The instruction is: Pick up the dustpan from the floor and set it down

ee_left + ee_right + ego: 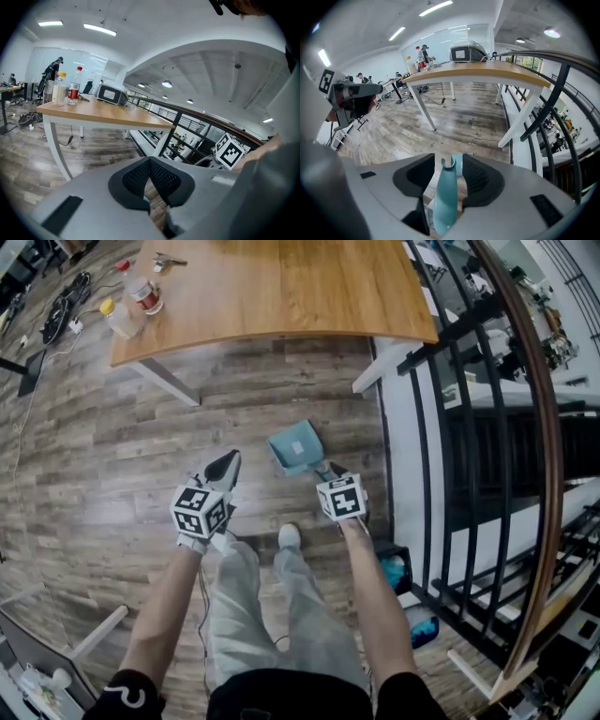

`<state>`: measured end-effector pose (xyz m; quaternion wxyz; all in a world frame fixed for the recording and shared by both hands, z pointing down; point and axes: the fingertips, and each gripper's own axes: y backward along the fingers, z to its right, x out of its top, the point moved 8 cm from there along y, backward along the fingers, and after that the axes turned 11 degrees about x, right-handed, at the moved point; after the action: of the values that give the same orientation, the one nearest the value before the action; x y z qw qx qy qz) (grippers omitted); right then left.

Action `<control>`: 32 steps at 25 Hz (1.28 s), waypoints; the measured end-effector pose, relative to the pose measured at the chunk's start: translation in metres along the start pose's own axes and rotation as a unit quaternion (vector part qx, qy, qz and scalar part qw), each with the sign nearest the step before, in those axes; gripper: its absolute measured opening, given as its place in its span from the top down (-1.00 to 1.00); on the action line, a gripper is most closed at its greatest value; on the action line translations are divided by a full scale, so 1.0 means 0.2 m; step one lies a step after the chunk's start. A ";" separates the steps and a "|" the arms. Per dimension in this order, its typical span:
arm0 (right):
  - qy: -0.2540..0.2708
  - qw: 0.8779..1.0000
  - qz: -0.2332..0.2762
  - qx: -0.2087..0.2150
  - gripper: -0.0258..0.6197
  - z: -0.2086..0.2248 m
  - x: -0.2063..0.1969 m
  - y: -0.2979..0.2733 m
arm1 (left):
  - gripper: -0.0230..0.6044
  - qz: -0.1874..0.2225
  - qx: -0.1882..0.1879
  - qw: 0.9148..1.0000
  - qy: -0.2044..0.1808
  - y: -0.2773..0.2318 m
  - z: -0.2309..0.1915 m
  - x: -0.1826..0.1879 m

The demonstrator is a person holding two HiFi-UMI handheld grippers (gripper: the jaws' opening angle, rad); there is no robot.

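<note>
The teal dustpan [294,447] lies on the wooden floor beside the railing, its handle pointing back toward me. My right gripper [328,473] is over that handle. In the right gripper view the teal handle [446,199] stands upright between the two pads, with a gap on either side, so my right gripper [449,161] is open around it and does not press it. My left gripper [223,468] hangs to the left of the dustpan, apart from it. In the left gripper view the tips of my left gripper [150,161] meet, with nothing held.
A wooden table [281,287] with white legs stands ahead, with bottles [141,296] at its left corner. A black railing [469,427] and a white ledge run along the right. My shoe [289,536] is just behind the dustpan. Cables [66,310] lie far left.
</note>
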<state>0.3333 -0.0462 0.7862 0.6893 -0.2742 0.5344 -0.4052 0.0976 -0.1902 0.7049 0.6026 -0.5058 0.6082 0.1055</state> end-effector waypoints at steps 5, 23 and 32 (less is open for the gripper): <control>0.016 0.999 0.026 0.010 0.37 -0.05 0.14 0.12 | 0.93 0.010 0.008 1.000 -0.007 0.08 0.04 0.12; 0.062 0.985 0.157 0.042 0.93 -0.20 0.78 0.87 | 0.93 0.065 0.033 0.997 -0.025 0.49 0.16 0.87; 0.123 0.970 0.200 0.056 0.93 -0.30 0.95 1.27 | 0.93 0.086 0.035 0.995 -0.029 0.71 0.24 1.07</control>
<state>0.3623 -0.0716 0.4664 0.6999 -0.0705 0.6352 -0.3191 0.0733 -0.1930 0.4446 0.6261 -0.4269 0.6350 0.1503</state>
